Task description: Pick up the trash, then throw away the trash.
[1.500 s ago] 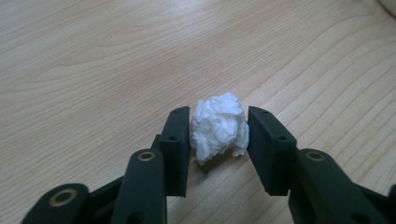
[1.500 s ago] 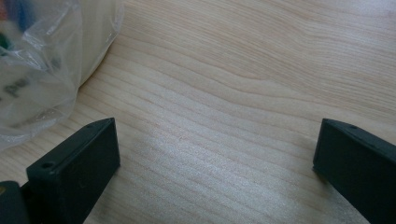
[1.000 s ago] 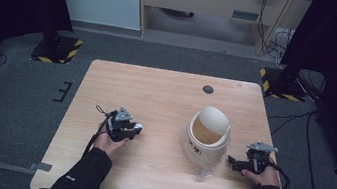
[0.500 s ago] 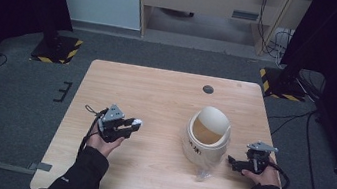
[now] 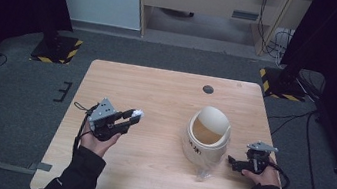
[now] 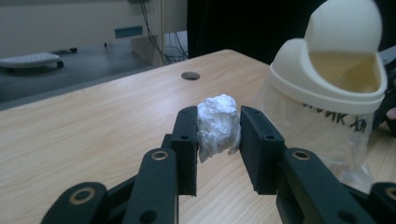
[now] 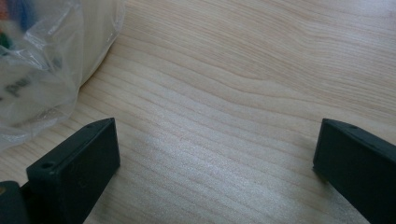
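Left gripper [image 5: 131,118], held in the left hand [image 5: 99,137] over the left half of the table [image 5: 156,93]: black jaws clamped on a crumpled white paper ball [image 6: 217,126], creased and irregular, pinched between the two flat pads. Grey three-cornered plate on top.

Table: light wood, fine straight grain, matte; round dark hole [image 5: 208,89] near the far edge.

Right of centre: cream plastic bin [image 5: 207,134], smooth, with a domed swing lid tilted open over a tan interior. Clear, wrinkled plastic liner [image 6: 327,140] around the body, spilling onto the table at the base. Dark lettering on the side, too blurred to read.

Right gripper [image 5: 236,164], low on the table just beside the bin: jaws spread wide, nothing between them but bare wood. Bin and liner cut off at the left edge of the right gripper view.
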Motion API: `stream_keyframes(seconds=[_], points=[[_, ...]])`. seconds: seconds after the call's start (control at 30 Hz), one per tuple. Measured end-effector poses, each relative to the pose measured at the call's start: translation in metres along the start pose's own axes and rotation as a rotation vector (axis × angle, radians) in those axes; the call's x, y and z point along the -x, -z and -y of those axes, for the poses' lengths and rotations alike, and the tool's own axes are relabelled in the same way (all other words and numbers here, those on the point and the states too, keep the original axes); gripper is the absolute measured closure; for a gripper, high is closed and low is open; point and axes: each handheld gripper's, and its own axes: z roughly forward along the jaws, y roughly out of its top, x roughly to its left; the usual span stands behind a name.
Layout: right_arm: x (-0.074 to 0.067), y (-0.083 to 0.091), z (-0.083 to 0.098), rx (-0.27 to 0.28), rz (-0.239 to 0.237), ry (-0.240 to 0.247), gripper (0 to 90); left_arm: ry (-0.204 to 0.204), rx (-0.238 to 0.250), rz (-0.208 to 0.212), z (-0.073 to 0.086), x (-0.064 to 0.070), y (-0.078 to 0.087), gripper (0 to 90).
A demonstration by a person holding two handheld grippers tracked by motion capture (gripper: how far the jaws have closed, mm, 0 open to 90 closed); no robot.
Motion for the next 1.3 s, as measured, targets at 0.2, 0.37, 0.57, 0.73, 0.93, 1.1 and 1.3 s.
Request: stream_keyframes(seconds=[0.2, 0.37, 0.57, 0.73, 0.93, 1.1, 1.3], points=[[0.000, 0.000, 0.000, 0.000, 0.000, 0.002, 0.7, -0.007, 0.040, 0.023, -0.009, 0.008, 0.004, 67.8], [0.000, 0.000, 0.000, 0.000, 0.000, 0.002, 0.8, -0.014, 0.061, 0.040, -0.014, 0.015, 0.005, 67.7], [0.000, 0.000, 0.000, 0.000, 0.000, 0.002, 0.8, -0.024, 0.071, 0.057, -0.017, 0.022, 0.004, 67.5], [0.000, 0.000, 0.000, 0.000, 0.000, 0.002, 0.8, -0.028, 0.068, 0.073, -0.017, 0.026, 0.000, 66.9], [0.000, 0.000, 0.000, 0.000, -0.001, 0.003, 0.8, -0.036, 0.055, 0.089, -0.015, 0.035, -0.008, 67.1], [0.000, 0.000, 0.000, 0.000, -0.001, 0.002, 0.8, -0.050, 0.042, 0.114, -0.014, 0.044, -0.016, 67.2], [0.000, 0.000, 0.000, -0.001, -0.002, 0.002, 0.7, -0.062, 0.031, 0.138, -0.014, 0.053, -0.025, 67.2]])
